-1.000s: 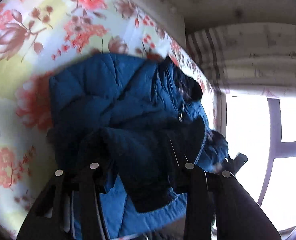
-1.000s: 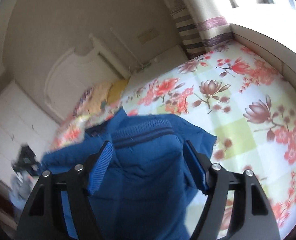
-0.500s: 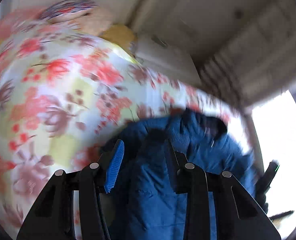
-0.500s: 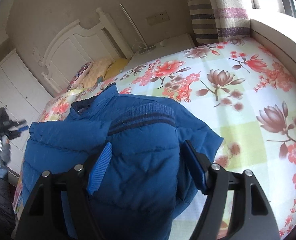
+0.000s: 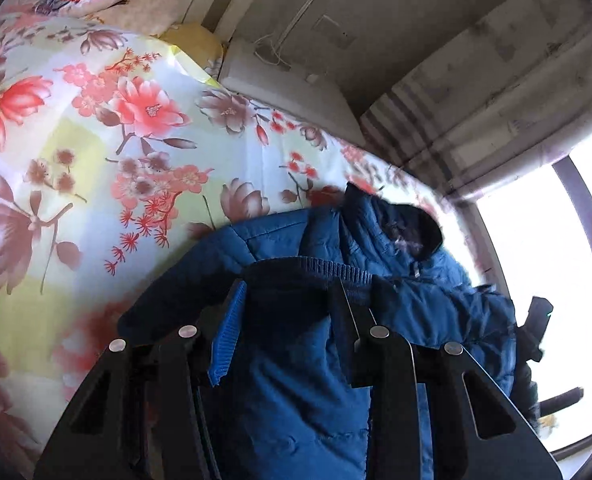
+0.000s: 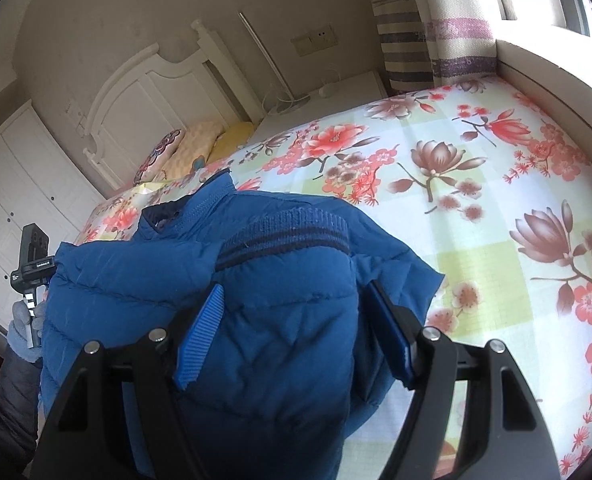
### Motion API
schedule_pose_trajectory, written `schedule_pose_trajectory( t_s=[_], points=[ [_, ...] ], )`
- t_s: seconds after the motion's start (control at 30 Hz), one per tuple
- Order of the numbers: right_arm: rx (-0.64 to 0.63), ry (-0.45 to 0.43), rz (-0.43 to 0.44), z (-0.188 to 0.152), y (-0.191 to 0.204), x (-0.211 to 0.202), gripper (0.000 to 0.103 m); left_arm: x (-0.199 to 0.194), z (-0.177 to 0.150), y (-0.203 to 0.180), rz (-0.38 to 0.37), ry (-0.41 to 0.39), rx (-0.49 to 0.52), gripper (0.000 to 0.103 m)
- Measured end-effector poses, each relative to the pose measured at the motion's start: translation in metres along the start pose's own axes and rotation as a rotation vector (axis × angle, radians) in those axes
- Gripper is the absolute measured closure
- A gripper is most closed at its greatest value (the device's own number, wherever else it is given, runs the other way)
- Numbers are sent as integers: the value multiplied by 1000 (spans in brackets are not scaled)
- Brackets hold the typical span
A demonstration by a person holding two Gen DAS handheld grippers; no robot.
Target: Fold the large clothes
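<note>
A blue quilted jacket (image 5: pixel 396 248) lies bunched on the flowered bedspread (image 5: pixel 95 140). In the left wrist view my left gripper (image 5: pixel 285 308) is shut on one sleeve, and the dark ribbed cuff (image 5: pixel 316 268) lies just past the fingertips. In the right wrist view my right gripper (image 6: pixel 296 312) holds the other puffy sleeve (image 6: pixel 279 300) between its wide-set pads; its striped cuff (image 6: pixel 283 232) rests on top of the jacket (image 6: pixel 115 280). The left gripper (image 6: pixel 31 264) shows at the far left in a gloved hand (image 6: pixel 21 328). Most of the jacket's body is hidden under the sleeves.
The bedspread (image 6: pixel 476 200) stretches bare to the right. Pillows (image 6: pixel 183 152) lie by the white headboard (image 6: pixel 143 92), next to a nightstand (image 6: pixel 336 92). A striped curtain (image 6: pixel 416 40) and window ledge (image 6: pixel 536 64) border the far side. A white wardrobe (image 6: pixel 23 168) stands on the left.
The jacket hung lifted from both grippers a second ago; it now rests lower on the bed. The left gripper swung and rolled, bringing the pillows and far wall into its view.
</note>
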State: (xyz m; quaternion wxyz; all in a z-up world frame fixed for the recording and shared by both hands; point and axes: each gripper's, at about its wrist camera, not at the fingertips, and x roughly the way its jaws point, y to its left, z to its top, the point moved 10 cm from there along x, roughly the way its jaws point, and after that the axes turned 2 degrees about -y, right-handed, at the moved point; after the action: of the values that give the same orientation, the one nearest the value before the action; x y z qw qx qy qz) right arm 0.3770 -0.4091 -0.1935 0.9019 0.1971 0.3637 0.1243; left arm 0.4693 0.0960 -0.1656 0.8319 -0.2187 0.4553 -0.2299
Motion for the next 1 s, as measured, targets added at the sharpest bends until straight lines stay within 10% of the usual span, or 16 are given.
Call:
schedule_pose_trajectory(
  t_s=[0.17,0.27,0.4,0.5,0.6,0.67,0.77,1.0],
  points=[
    [1,1,2,0,0,0,32,-4,-4,0,-98,8,-4,64],
    [6,1,4,-1,-1,0,32,0,-11,-9,-165,38,18,8],
    [4,1,-1,-1,-2,0,32,10,-11,-18,-95,38,89,8],
    [1,1,-9,-2,-2,1,32,19,-9,-16,-28,30,93,15],
    [-8,-4,-21,-2,0,0,34,15,-7,-12,19,-22,101,54],
    [-34,-23,-34,-1,3,-3,58,2,-8,-16,58,-78,138,80],
    [-142,-120,-98,7,24,-30,90,-42,-11,-39,79,-196,190,83],
    [-226,-267,-97,69,94,-106,93,-94,47,-58,208,-283,200,83]
  ],
)
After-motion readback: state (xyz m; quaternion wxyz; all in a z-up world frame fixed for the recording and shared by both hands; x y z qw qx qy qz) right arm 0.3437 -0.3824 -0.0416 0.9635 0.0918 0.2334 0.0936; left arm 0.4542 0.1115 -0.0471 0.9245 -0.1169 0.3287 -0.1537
